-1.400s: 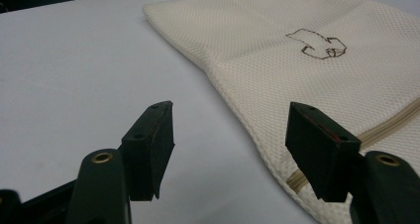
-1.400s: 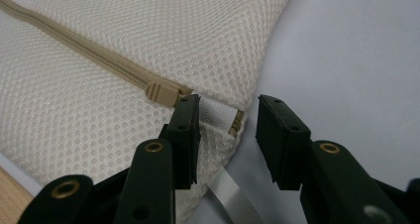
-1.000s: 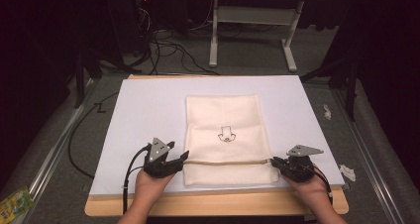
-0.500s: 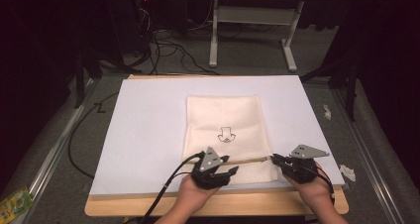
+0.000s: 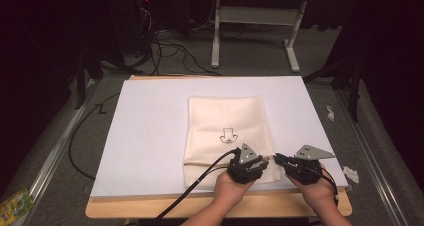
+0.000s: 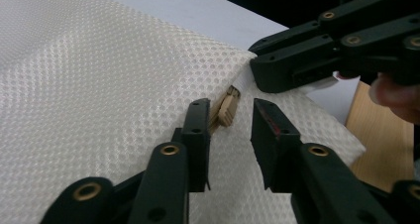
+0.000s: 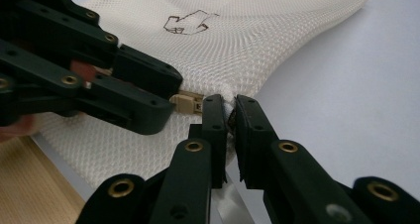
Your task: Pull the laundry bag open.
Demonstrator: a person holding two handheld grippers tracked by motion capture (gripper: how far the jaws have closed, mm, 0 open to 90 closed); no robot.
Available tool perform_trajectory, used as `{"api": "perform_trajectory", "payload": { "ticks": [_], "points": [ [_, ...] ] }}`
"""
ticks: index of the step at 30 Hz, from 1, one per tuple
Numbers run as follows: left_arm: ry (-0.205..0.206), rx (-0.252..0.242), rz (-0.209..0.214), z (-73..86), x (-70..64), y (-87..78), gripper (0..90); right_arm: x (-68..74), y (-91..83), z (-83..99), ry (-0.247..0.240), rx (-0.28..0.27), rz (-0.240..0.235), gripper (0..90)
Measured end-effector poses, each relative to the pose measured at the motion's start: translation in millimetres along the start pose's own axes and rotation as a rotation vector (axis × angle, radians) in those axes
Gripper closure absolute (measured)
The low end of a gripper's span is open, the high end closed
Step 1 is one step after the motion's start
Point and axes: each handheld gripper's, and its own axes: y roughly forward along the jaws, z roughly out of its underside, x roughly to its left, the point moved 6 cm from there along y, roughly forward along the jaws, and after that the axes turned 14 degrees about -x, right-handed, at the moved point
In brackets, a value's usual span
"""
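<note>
In the high view, a cream mesh bag (image 5: 227, 136) lay flat on a white sheet (image 5: 150, 136) that covered a wooden table (image 5: 150, 210). Nothing bulged inside it; whether it held anything could not be told. A small black drawing (image 5: 230, 135) sat near the bag's middle. Both hands worked at the bag's near right corner: the left gripper (image 5: 264, 161) over the bag's near edge, the right gripper (image 5: 276, 159) just beside it at the bag's corner, their tips almost meeting.

In the left gripper view, the bag (image 6: 99, 85) showed as fine honeycomb mesh. The left gripper (image 6: 229, 122) had its jaws narrowly apart, with a tan zipper pull (image 6: 228, 107) between them, touching or nearly touching the left jaw. The right gripper (image 6: 297, 68) pressed on the bag's edge just beyond the pull.

In the right gripper view, the right gripper (image 7: 231, 116) had its jaws nearly closed, pinching the bag's (image 7: 257, 30) corner seam. The tan pull (image 7: 187, 104) lay just beside that seam, with the left gripper (image 7: 163, 102) reaching to it from the bag's side.
</note>
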Motion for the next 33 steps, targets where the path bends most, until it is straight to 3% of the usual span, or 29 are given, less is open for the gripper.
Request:
{"api": "perform_trajectory", "payload": {
  "ticks": [4,9,21,33],
  "points": [
    [0.017,-0.012,-0.030,0.8,-2.7,4.9,77.5,1.1,-0.1,-0.9,-0.005,-0.003,-0.001,85.2],
    [0.033,-0.018,-0.026,0.6,-4.8,4.7,86.5,1.0,0.1,-1.4,-0.012,-0.006,0.001,85.4],
    [0.065,-0.009,-0.005,-2.3,-2.2,-5.6,87.4,6.4,-0.5,-4.1,-0.030,-0.009,-0.003,85.8],
    [0.056,-0.008,0.024,-2.5,2.2,-14.2,87.7,11.9,1.0,-7.4,-0.028,-0.010,-0.016,86.5]
  ]
}}
